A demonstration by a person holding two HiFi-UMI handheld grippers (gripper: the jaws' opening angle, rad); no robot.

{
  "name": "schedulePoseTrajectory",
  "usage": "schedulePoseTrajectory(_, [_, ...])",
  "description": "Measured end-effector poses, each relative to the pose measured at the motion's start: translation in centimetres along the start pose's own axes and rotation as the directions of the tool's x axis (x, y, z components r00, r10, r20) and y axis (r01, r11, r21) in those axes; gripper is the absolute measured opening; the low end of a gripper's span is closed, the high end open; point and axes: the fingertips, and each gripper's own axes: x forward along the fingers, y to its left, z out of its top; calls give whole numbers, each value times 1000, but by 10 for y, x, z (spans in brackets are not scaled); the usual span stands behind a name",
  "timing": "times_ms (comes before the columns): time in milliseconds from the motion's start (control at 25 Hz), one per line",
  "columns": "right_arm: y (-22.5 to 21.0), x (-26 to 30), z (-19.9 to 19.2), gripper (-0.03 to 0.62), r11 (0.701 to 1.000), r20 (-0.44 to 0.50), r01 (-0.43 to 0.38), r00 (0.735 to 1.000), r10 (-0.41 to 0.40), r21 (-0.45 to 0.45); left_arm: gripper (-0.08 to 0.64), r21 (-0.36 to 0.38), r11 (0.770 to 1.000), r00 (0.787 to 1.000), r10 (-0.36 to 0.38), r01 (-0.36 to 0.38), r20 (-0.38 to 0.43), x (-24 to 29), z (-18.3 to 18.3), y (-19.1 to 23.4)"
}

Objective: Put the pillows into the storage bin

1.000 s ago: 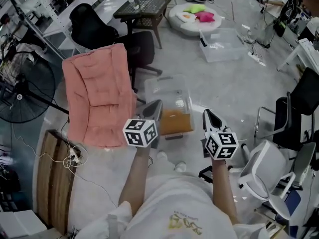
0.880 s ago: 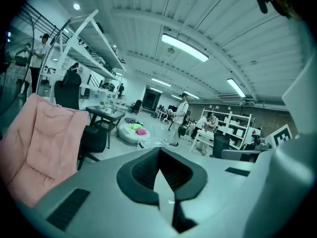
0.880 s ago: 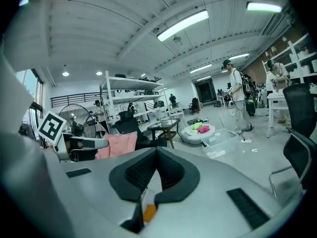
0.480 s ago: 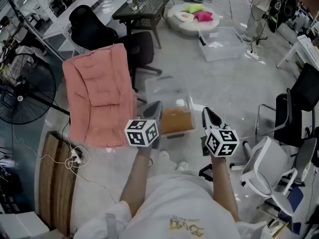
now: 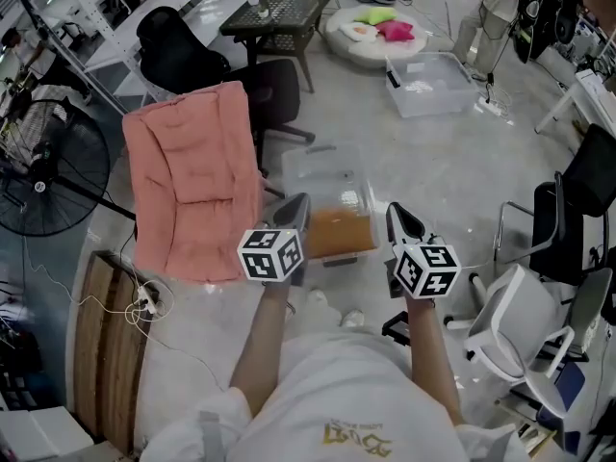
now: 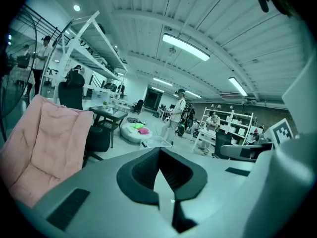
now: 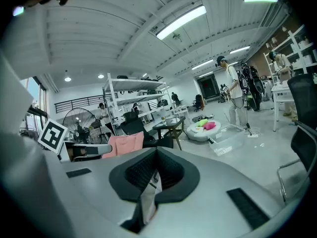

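On the floor (image 5: pixel 433 171), clear bin (image 5: pixel 318 166) holds something orange (image 5: pixel 339 234); left tool (image 5: pixel 299 202), right tool (image 5: pixel 396 212) closed.

Pillows (image 5: pixel 383 24) lie on a floor cushion (image 5: pixel 358 54) beyond the storage bin (image 5: pixel 430 87), right of a table (image 5: pixel 279 10).

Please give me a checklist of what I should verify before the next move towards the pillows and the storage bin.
1. Left tool empty: ok, jaws together on nothing.
2. Right tool empty: ok, likewise shut.
3. Jaws open for grasping: not ok.
4. Pillows located: ok; green pillow, pink pillow and white egg-printed pillow lie on the round white floor cushion, far from both tools.
5. Clear plastic storage bin open: ok, it appears lidless, beside that cushion.
6. Way free: cannot tell; a standing person is near the bin.
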Motion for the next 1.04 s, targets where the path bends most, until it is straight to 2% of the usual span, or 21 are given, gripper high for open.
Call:
schedulePoseTrajectory(400, [1,5,-9,12,1000,-24,-12,1000,12,13,15,-22,999,1000,23,-23,-7,-2,-5,9])
schedulePoseTrajectory(1040, [-16,1,-12,12,999,-20,8,1000,-7,41,15,-17,999,999,31,-31,-26,9,-8,6])
